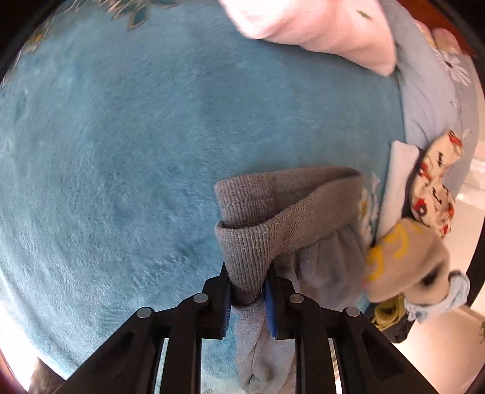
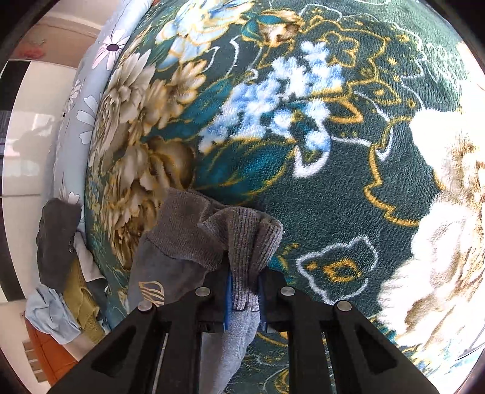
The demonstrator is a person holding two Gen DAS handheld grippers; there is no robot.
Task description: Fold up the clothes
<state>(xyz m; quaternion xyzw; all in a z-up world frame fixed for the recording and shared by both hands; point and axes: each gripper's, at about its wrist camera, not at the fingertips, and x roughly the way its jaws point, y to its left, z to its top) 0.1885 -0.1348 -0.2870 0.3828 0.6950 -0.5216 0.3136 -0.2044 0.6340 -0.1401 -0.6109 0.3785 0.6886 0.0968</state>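
Grey knit fabric, the ribbed waistband of a grey sweat garment (image 1: 272, 218), hangs pinched between both claws above a plush blanket. The left gripper (image 1: 248, 298) is clamped on one bunched end of the band, its blue pads pressed against the rib, and the right gripper (image 2: 245, 295) is closed the same way on the other end (image 2: 242, 242), with lighter grey cloth trailing down below each claw.

Risk lies mostly in how little cloth each claw holds. Only a narrow roll of rib sits between the pads, so a sharp tug or shake to spread the garment could, I judge, pull one end free and drop it in a heap. The band is also twisted on itself, so laying it down like this would likely fold in creases.

Under the left claw the blanket (image 1: 121, 151) is plain teal; under the right it is dark green with flowers (image 2: 333, 181). A pink garment (image 1: 318, 27) lies at the far edge, and a loose pile of clothes (image 1: 418, 242) sits just beside the waistband, where the trailing cloth could snag.
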